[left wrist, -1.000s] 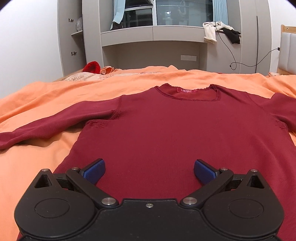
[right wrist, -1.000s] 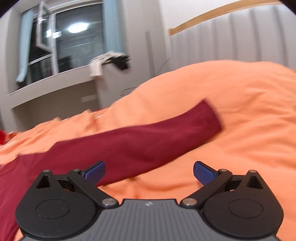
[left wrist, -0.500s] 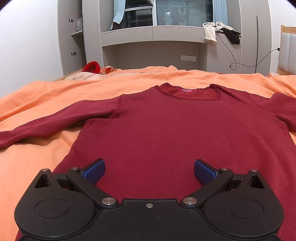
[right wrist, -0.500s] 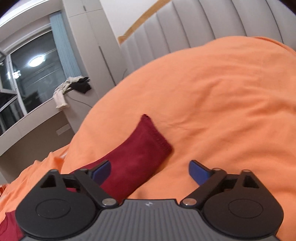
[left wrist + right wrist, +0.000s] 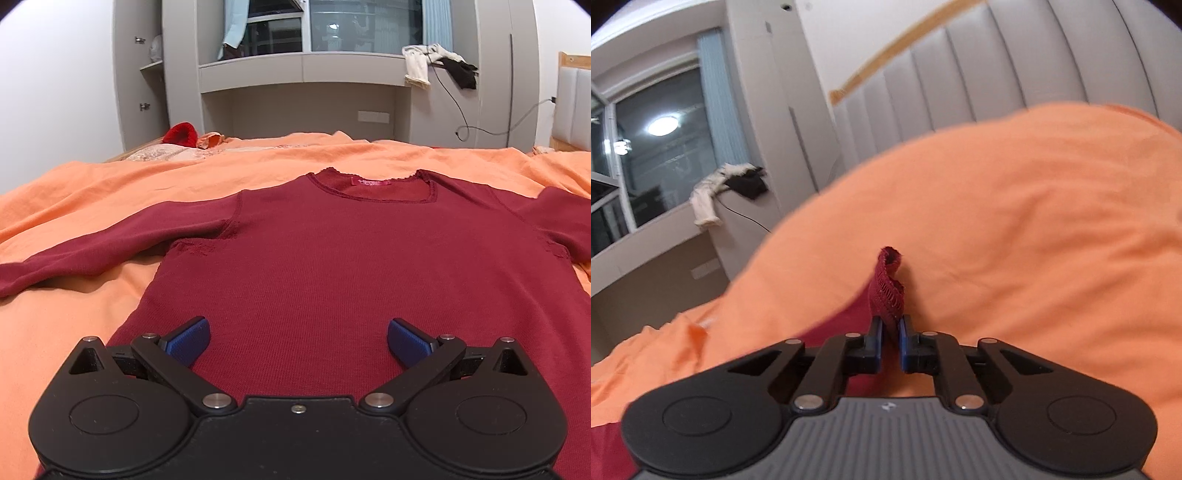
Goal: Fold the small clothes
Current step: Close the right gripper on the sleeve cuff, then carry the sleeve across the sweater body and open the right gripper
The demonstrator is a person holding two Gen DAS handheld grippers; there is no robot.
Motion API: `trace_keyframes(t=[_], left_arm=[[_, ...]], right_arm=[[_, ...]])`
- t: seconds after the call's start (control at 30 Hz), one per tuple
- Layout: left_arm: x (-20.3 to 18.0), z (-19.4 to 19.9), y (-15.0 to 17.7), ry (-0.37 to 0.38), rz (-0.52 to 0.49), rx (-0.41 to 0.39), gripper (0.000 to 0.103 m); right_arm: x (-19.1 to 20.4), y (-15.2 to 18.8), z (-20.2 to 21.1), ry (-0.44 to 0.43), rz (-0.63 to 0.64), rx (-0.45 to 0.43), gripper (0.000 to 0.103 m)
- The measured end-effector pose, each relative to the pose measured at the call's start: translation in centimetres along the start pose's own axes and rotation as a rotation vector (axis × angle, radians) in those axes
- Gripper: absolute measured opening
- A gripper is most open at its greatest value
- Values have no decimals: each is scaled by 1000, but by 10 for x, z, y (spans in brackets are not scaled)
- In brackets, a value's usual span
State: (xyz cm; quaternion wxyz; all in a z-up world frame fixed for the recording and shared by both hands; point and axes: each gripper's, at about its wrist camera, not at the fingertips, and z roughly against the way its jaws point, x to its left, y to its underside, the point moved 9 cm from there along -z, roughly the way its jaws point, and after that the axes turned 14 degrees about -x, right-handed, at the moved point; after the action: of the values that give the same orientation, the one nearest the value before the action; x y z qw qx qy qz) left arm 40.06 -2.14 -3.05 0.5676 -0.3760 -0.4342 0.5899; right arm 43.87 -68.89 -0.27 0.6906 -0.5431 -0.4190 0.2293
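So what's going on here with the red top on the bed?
A person is starting to fold a dark red long-sleeved top spread flat on an orange bedspread. The right hand-held gripper has just closed on the cuff of one sleeve, which bunches up between its blue pads. The left hand-held gripper hovers open over the lower body of the top, gripping nothing. The other sleeve lies stretched out to the side, and no fold has been made yet.
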Motion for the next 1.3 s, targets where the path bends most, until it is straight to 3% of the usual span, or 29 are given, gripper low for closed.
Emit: trace_keyframes(t=[0.27, 0.43, 0.57, 0.73, 0.93, 1.1, 1.3], left_arm=[[16, 11, -29, 34, 65, -47, 102], [52, 14, -43, -39, 143, -69, 102], [87, 16, -52, -108, 222, -83, 102], [120, 19, -58, -158, 304, -93, 102], [141, 23, -61, -191, 362, -100, 102], [157, 23, -61, -210, 416, -98, 102], [175, 20, -51, -219, 505, -57, 102]], right_arm=[[106, -39, 51, -222, 79, -75, 9], [209, -51, 98, -426, 160, -108, 9], [288, -40, 145, -582, 236, -109, 9], [382, 7, 208, -761, 384, -104, 9], [459, 94, 295, -952, 561, -48, 9], [491, 155, 354, -1064, 710, -27, 9], [480, 207, 387, -1161, 869, 36, 9]])
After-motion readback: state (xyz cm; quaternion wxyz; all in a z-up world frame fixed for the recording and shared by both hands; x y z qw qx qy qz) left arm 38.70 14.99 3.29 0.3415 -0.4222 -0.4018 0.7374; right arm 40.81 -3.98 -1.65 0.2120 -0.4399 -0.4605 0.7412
